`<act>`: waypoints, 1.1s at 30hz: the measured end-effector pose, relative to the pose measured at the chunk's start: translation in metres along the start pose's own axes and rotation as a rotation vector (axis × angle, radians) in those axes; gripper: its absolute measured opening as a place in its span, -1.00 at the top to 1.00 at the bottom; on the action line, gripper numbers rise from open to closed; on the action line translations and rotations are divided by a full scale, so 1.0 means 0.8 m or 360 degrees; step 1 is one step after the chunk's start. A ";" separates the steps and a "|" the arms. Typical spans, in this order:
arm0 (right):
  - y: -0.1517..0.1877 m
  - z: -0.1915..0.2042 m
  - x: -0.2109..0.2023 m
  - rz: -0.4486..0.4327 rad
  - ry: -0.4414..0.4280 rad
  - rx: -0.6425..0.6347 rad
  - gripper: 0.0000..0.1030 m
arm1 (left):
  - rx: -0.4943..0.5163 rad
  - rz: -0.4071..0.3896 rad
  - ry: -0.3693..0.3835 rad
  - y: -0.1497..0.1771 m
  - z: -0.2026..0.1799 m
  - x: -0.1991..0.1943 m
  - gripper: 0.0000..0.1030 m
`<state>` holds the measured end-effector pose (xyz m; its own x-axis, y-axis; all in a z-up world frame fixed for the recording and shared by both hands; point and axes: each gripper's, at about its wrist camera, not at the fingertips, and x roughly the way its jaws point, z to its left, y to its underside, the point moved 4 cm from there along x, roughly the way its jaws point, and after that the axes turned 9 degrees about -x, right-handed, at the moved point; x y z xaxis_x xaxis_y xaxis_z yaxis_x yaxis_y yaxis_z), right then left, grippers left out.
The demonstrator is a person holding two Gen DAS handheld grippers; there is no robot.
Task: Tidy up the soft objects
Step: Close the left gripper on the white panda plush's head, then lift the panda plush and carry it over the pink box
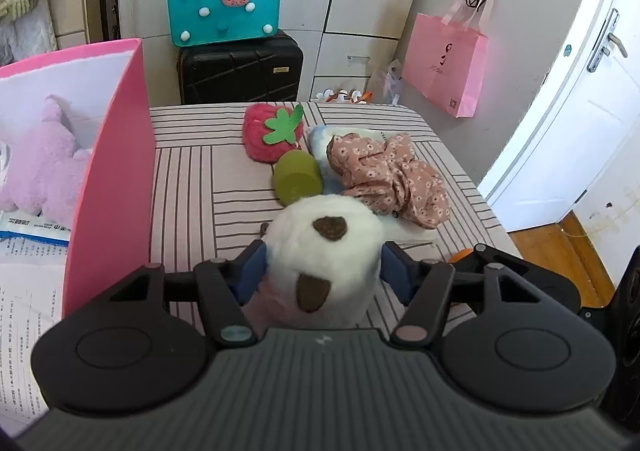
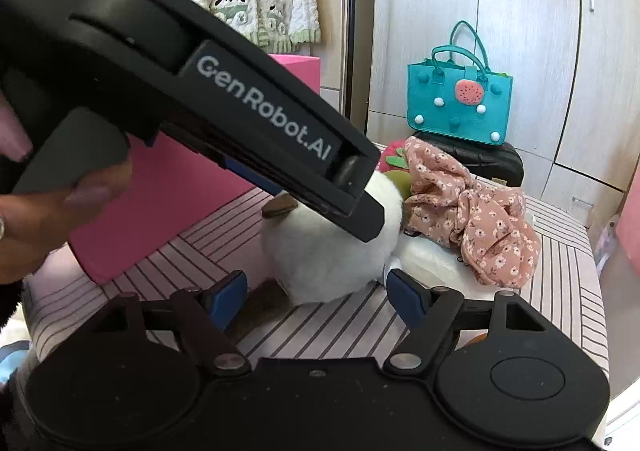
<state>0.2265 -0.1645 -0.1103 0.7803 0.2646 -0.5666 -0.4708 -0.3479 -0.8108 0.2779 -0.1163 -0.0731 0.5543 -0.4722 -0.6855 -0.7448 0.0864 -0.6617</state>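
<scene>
A white plush toy (image 1: 324, 251) with brown patches sits between the blue pads of my left gripper (image 1: 323, 271), which is closed on its sides just above the striped table (image 1: 192, 187). In the right wrist view the same plush (image 2: 320, 251) lies on the table with the left gripper's body (image 2: 224, 99) over it. My right gripper (image 2: 316, 297) is open and empty, just in front of the plush. Behind lie a red strawberry plush (image 1: 268, 135), a green cup (image 1: 298, 179) on its side and a floral pink cloth (image 1: 392, 175) on a pale pillow (image 1: 320, 147).
A pink box (image 1: 116, 155) stands on the left and holds a purple plush (image 1: 44, 163). Papers (image 1: 24, 291) lie beside it. A black suitcase (image 1: 240, 71) with a teal bag (image 1: 224, 3) stands behind the table. A pink bag (image 1: 444, 67) hangs on the wall.
</scene>
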 end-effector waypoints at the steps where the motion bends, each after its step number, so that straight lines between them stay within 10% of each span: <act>1: 0.001 0.001 0.002 0.0002 -0.0001 -0.0002 -0.52 | -0.0005 0.0004 -0.0003 0.001 0.001 0.001 -0.20; 33: 0.006 0.008 -0.023 -0.0098 -0.0005 0.0172 -0.19 | -0.0056 0.0004 0.0033 0.026 -0.003 -0.030 0.00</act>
<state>0.2071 -0.1650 -0.1048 0.8081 0.2853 -0.5154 -0.4636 -0.2318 -0.8552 0.2480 -0.1056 -0.0698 0.5447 -0.4899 -0.6806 -0.7590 0.0571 -0.6486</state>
